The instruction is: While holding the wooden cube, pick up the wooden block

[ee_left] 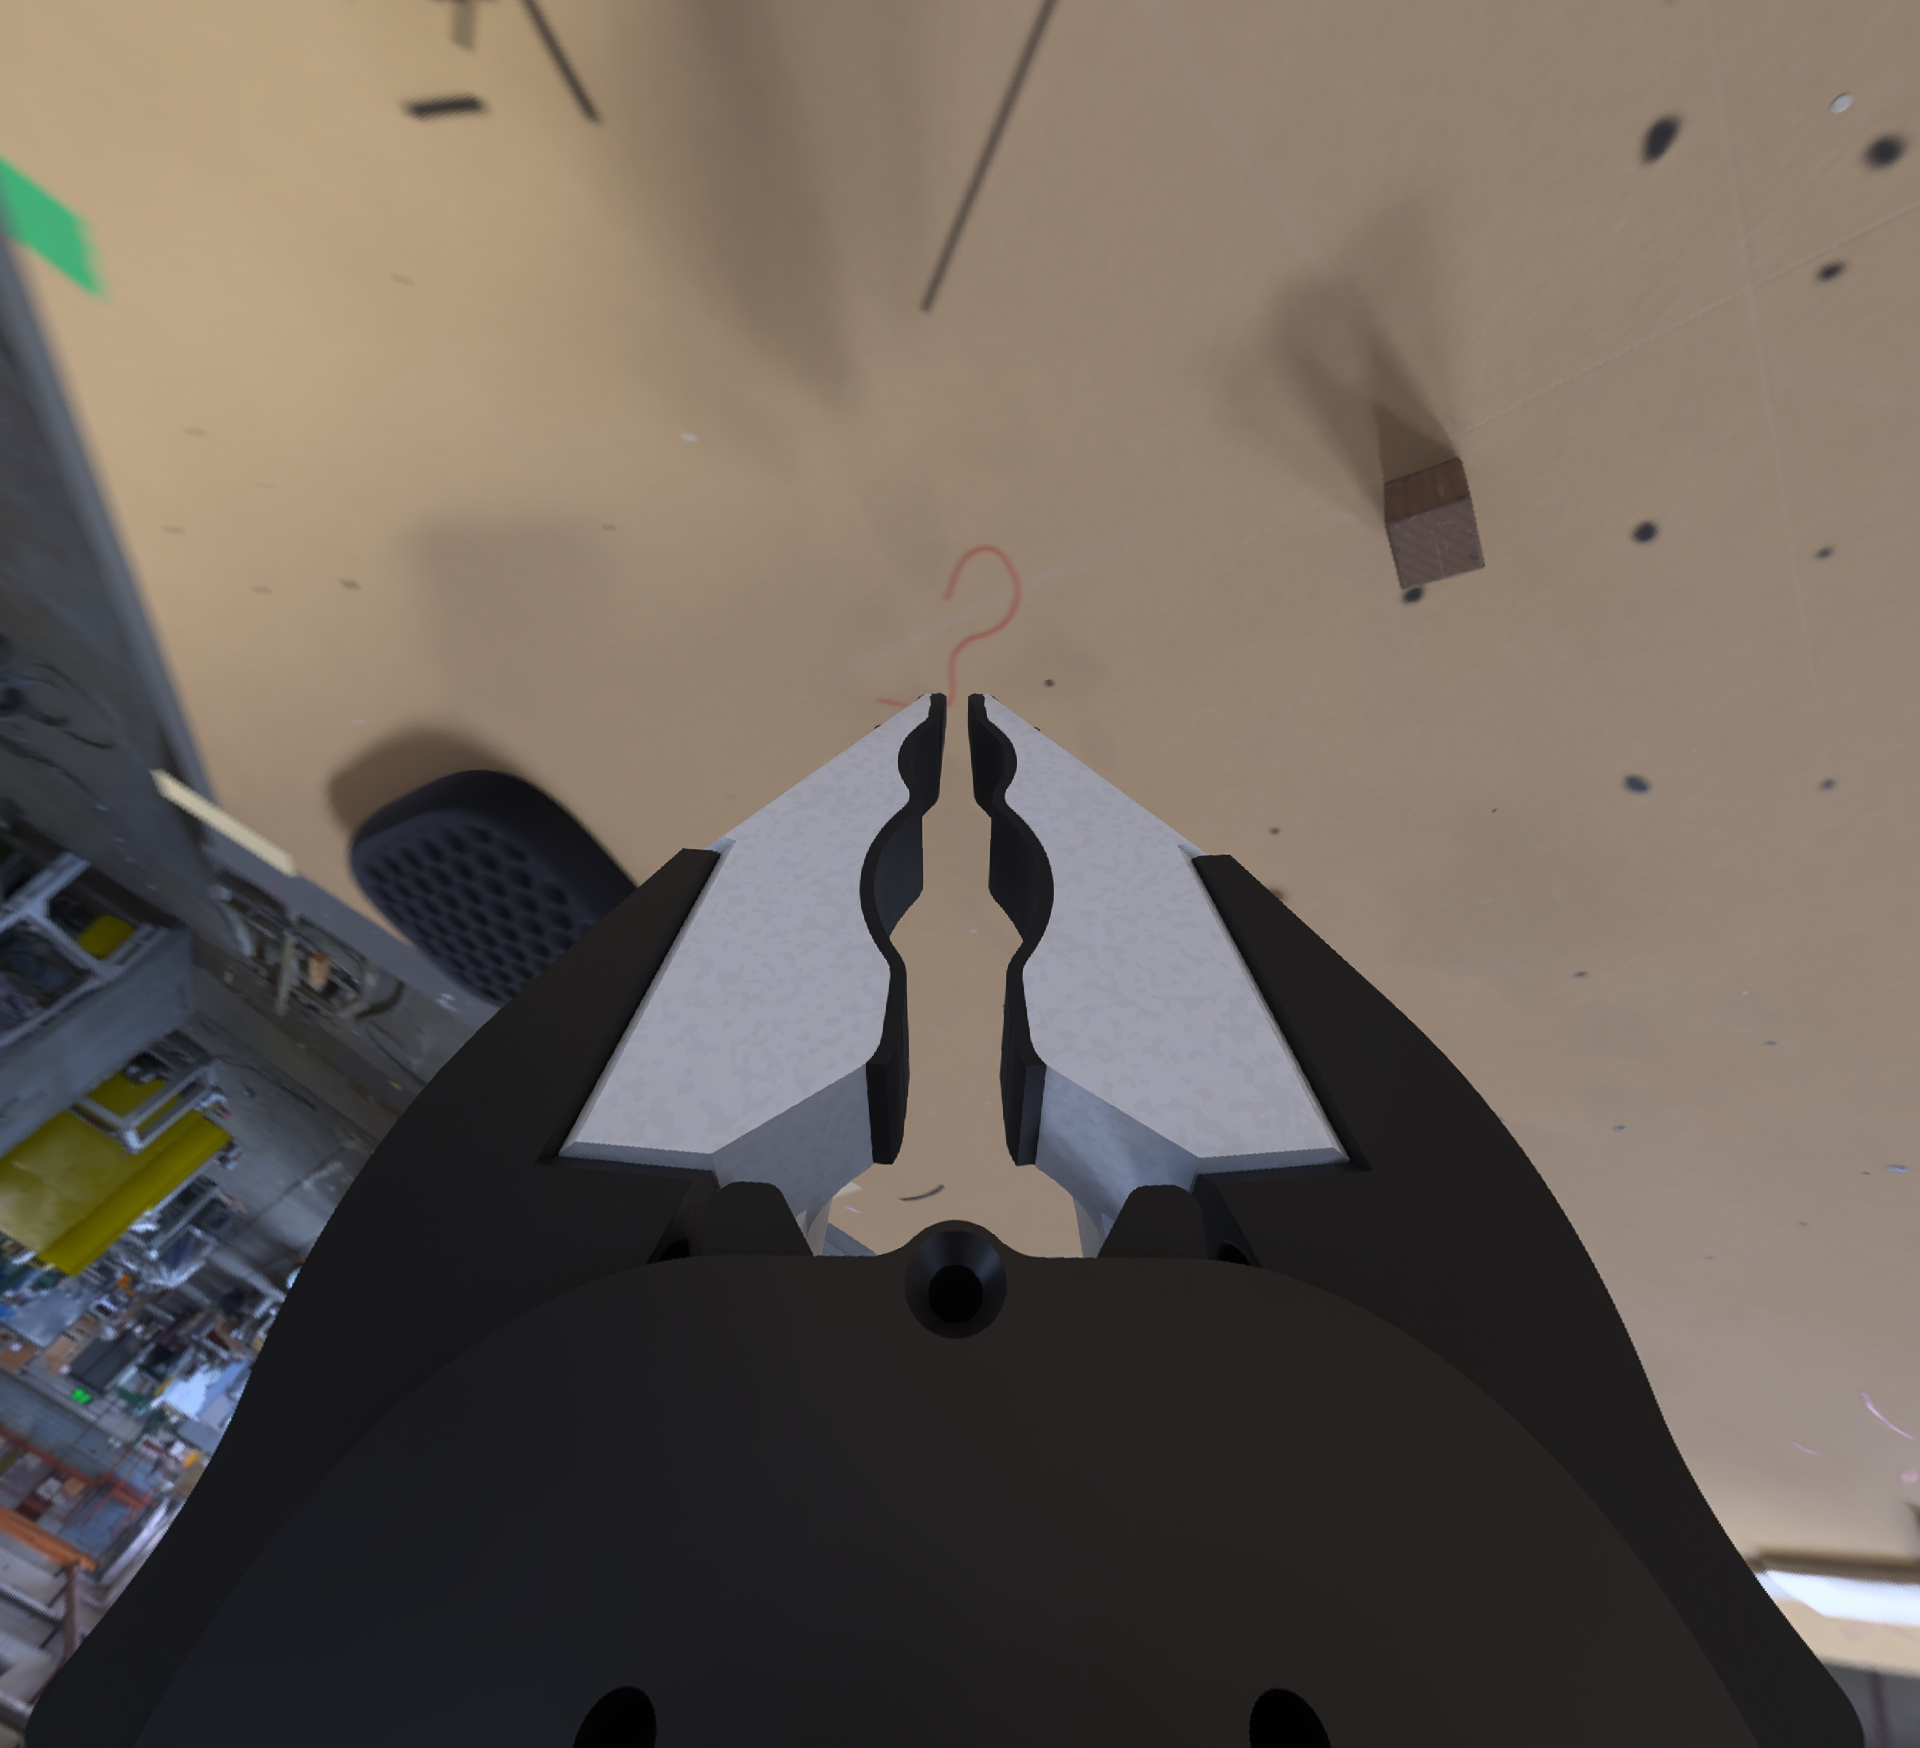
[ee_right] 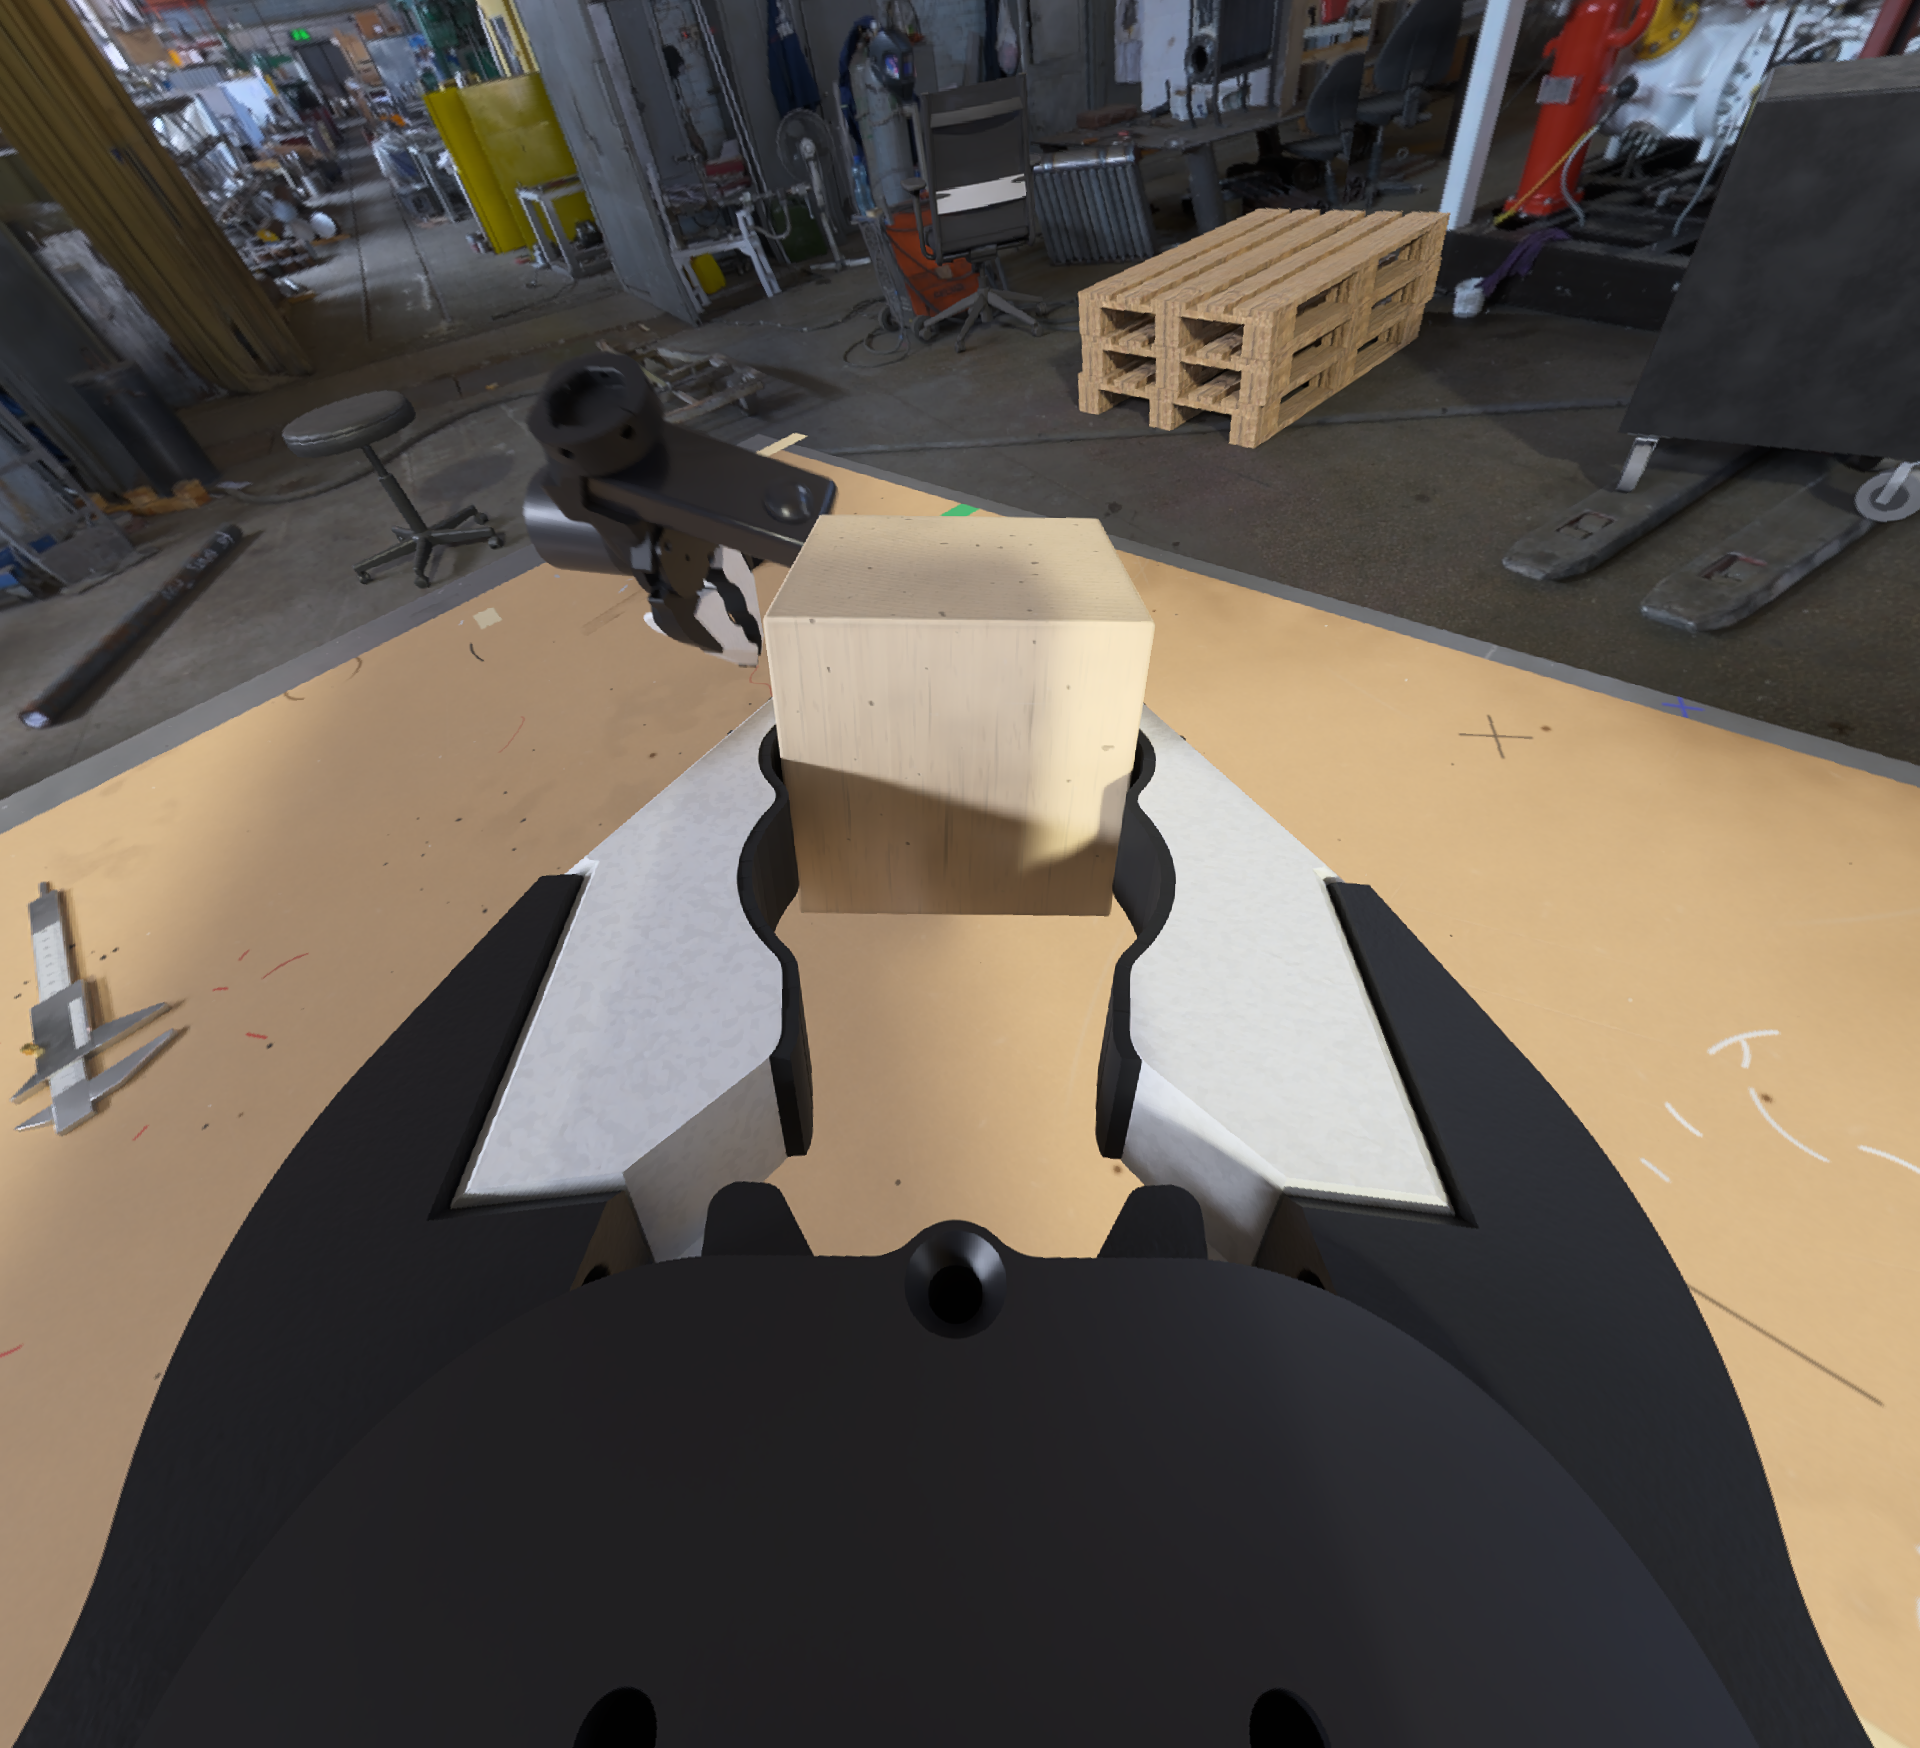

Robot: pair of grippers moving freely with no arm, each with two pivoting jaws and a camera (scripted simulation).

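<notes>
Workshop clutter is surrounding a wide tan tabletop point(ee_right: 1455, 919) scattered with pen marks and dark specks; a stack of wooden pallets point(ee_right: 1262, 316) is standing on the floor beyond it, and a round stool point(ee_right: 358, 431) is sitting off the table's far left corner.

On the table, the right gripper point(ee_right: 956, 742) is grasping the wooden cube point(ee_right: 956, 711), a pale block pinched between its fingertips with its top face catching light. That side of the task looks settled.

The left gripper point(ee_left: 956, 701), seen in the right wrist view as a dark body point(ee_right: 686, 545) hovering beyond the cube's left edge, is pointing steeply down at the tabletop. Its jaws are drawn nearly together, only a thin slit showing at the tips, and nothing is lying between them.

A steel caliper point(ee_right: 73, 1023) is lying near the table's left edge.

The wooden block point(ee_left: 1434, 524), small and darker brown, is resting on the table well apart from the left gripper, ahead and off to the right of its fingertips in the left wrist view. It is looking roughly cubic from here, with no clear long axis. The left gripper is the free one, so it would likely need to open, shift rightward and forward, then straddle the block.
</notes>
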